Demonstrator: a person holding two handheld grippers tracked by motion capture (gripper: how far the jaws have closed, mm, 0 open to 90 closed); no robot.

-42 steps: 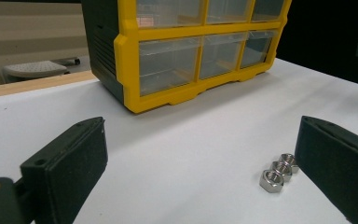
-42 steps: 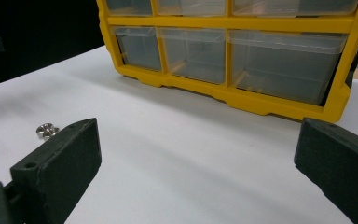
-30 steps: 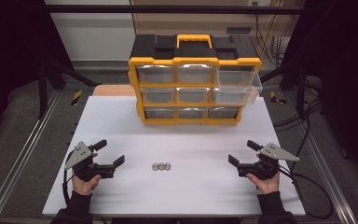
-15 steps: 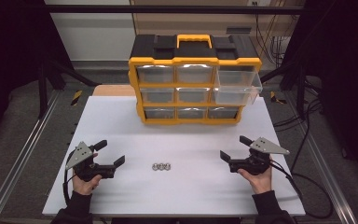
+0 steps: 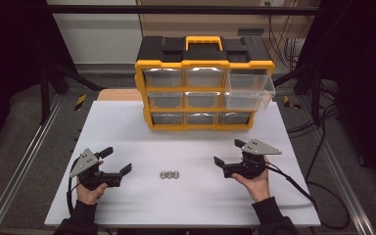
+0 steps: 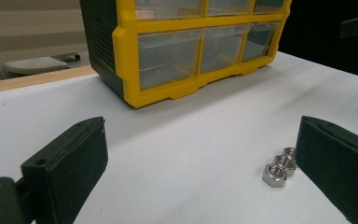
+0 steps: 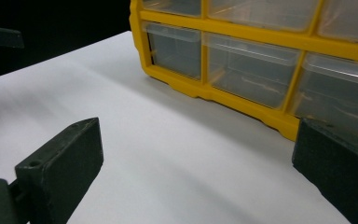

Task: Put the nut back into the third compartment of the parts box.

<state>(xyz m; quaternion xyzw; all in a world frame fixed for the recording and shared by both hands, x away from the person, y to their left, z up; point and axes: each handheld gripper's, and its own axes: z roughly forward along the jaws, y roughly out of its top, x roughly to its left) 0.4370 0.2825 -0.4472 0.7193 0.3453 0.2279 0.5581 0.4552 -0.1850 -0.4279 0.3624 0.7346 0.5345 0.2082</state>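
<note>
Left hand-held gripper (image 5: pixel 116 161) at about 8 o'clock on the white bench (image 5: pixel 127 127), jaws spread wide, nothing between them. Right hand-held gripper (image 5: pixel 229 152) at about 4 o'clock, jaws likewise parted and empty, tips turned toward the bench's middle. Three metal nuts (image 5: pixel 169 174) in a short row at 6 o'clock, touching one another, between the two grippers and apart from both; nearer the left one than the right. From the left gripper view, same nuts (image 6: pixel 279 167) lying flat just inside the jaw at 3 o'clock, close to it but whether touching cannot be told. Yellow and black drawer organiser (image 5: pixel 203 83) upright at 12 o'clock, well apart from the nuts, nine clear drawers in three rows. Top-right drawer (image 5: pixel 248 90) pulled out past the frame, the rest pushed in. Orange carry handle (image 5: pixel 203 41) on top. Lower drawer rows (image 7: pixel 256 70) facing the right gripper view.
</note>
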